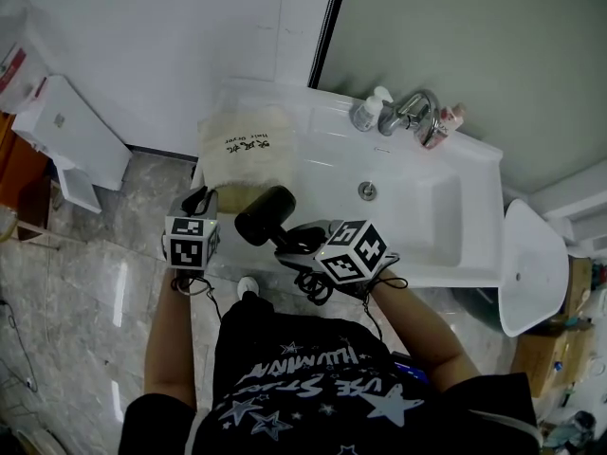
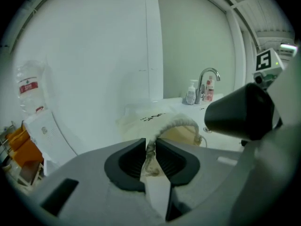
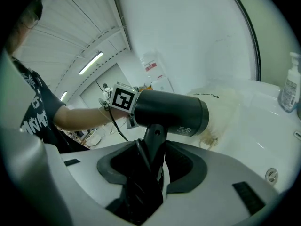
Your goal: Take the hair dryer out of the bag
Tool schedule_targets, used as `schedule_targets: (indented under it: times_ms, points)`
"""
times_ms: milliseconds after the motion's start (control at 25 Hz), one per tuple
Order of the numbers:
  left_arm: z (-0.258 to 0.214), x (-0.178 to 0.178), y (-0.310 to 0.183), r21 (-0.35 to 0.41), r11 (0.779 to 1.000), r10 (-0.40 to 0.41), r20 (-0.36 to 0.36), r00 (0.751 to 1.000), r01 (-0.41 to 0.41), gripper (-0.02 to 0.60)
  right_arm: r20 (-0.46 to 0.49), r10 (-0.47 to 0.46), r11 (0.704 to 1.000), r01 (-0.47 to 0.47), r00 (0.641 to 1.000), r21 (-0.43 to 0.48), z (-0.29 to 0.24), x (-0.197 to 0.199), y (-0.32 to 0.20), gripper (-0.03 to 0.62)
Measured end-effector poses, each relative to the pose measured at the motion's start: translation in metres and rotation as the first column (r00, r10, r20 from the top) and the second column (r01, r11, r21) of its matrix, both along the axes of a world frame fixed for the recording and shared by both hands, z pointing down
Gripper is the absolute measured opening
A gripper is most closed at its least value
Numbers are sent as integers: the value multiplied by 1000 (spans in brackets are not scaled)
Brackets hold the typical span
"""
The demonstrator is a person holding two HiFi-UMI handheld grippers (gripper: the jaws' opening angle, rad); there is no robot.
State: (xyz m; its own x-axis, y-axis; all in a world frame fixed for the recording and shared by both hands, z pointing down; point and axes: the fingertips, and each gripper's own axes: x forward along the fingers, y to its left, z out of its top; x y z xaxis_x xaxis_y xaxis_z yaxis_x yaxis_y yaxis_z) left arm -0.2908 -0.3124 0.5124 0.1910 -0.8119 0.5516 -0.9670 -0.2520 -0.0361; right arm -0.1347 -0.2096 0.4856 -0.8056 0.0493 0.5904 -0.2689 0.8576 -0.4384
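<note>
Left gripper [image 2: 149, 149]: jaws nearly together, pinching the drawstring [image 2: 176, 124] at the bag's mouth; nothing else lay between them.
Bag [image 1: 248, 145]: pale soft cloth, lying on the sink's left ledge toward its rear-left corner, with the mouth sagging open toward the front edge.
Hair dryer [image 1: 266, 214]: black, out of the bag, held in the air just off the sink's front-left corner; its barrel was near the bag's mouth but apart from it.
Right gripper [image 3: 151, 159]: jaws fairly wide, clamped on the handle [image 3: 154, 140], with the folded cable [image 3: 141, 178] pressed alongside it.
Sink [image 1: 474, 150]: white basin to the right of the bag, with the tap [image 1: 413, 112] at its rear edge.
Handling (judged): the dryer was a rigid, smooth plastic shell, probably heavier at the barrel and so liable to pivot in a loose grip. The handle, close under the barrel, was the best hold. The trailing cable could snag on the drawstring. The bag was limp and light and needed pinning while the dryer came away.
Progress (judged): removal looked essentially complete.
</note>
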Motion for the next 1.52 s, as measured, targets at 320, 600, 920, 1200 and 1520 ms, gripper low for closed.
schedule_targets:
  times_ms: [320,600,920,1200,1520]
  points:
    - [3,27,35,-17,999,-27,41,999,28,225,107,83,996,-84,991,0,-26,55,10,183]
    - [-17,59,90,49,991,-126,54,991,123,238,188,151,988,-156,970,10,-37,101,20,183]
    - [-45,126,172,121,969,-214,-32,976,216,238,259,158,986,-168,953,18,-50,143,40,183]
    - [-49,164,218,151,947,-275,-70,959,282,236,297,178,983,-186,938,0,-51,160,56,183]
    - [-41,187,254,134,938,-303,-141,943,321,130,302,174,984,-179,937,-10,-43,154,74,186]
